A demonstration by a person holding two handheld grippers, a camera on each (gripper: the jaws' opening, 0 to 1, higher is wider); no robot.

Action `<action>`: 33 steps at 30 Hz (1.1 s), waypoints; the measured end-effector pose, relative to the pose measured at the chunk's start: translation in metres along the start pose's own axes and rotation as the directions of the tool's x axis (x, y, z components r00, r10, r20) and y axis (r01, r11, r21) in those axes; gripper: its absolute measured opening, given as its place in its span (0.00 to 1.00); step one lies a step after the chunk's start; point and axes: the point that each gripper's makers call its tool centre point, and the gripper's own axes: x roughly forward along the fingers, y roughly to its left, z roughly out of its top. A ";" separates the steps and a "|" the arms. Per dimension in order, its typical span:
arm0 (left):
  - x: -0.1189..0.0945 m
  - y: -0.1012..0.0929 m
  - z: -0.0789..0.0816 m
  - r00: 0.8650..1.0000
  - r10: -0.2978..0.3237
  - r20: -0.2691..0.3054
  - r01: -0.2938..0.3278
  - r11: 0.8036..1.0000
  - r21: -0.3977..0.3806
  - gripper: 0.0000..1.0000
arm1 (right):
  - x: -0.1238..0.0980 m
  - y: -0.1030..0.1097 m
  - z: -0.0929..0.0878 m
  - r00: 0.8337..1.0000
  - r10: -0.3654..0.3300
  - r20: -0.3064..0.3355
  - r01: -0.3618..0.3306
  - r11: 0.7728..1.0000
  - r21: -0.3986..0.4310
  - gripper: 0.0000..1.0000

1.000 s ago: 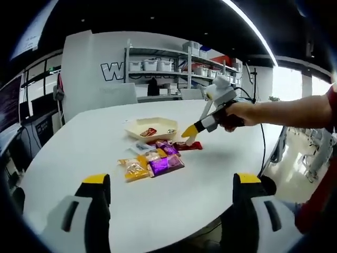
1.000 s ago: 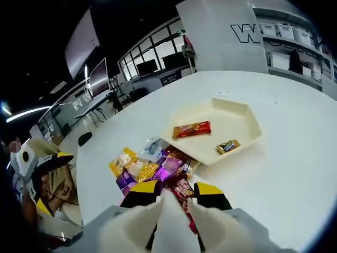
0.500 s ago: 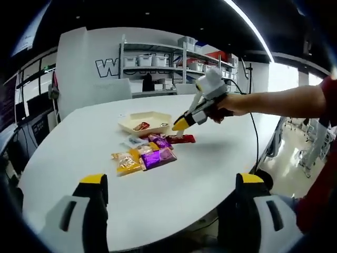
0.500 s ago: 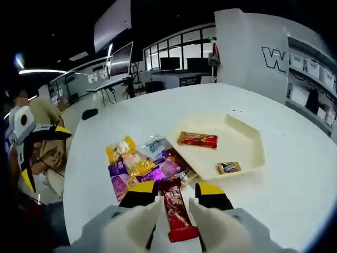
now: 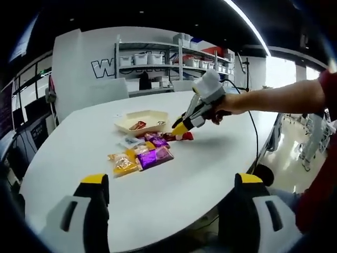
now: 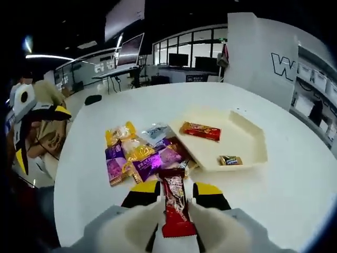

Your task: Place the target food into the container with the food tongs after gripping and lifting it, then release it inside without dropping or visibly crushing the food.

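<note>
Right gripper: jaws closed on red bar, held beside the snack pile, near tray. Left gripper: jaws spread wide, nothing held, above table.

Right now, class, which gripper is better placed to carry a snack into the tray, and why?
The right gripper: its jaws already hold the red snack bar, just short of the cream tray. The left gripper is open, holds nothing, and sits back near the table edge.
</note>
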 end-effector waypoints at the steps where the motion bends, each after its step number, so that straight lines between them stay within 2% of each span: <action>1: 0.001 -0.001 0.000 1.000 -0.002 -0.001 0.002 1.000 -0.001 0.97 | 0.000 0.000 0.000 1.000 -0.001 -0.001 0.001 1.000 0.004 0.18; 7: 0.002 -0.008 -0.004 1.000 -0.018 -0.020 0.019 1.000 0.020 0.96 | -0.001 0.000 -0.001 1.000 -0.010 -0.001 0.010 0.999 0.033 0.19; 12: 0.001 -0.009 -0.006 1.000 -0.016 -0.026 0.017 1.000 0.024 0.95 | -0.005 0.008 0.001 1.000 -0.013 0.001 0.013 1.000 0.003 0.19; 22: 0.001 -0.009 -0.005 1.000 -0.023 -0.007 0.023 1.000 0.015 0.95 | -0.026 0.013 0.044 0.997 -0.011 0.079 0.012 1.000 -0.019 0.19; 27: 0.001 -0.008 -0.007 1.000 -0.024 -0.005 0.024 1.000 0.008 0.95 | -0.037 0.013 0.055 0.995 -0.018 0.100 0.020 1.000 -0.021 0.19; 33: 0.000 -0.009 0.000 1.000 -0.025 0.015 0.024 1.000 0.008 0.94 | -0.050 0.002 0.067 0.992 -0.049 0.117 0.051 0.999 -0.009 0.19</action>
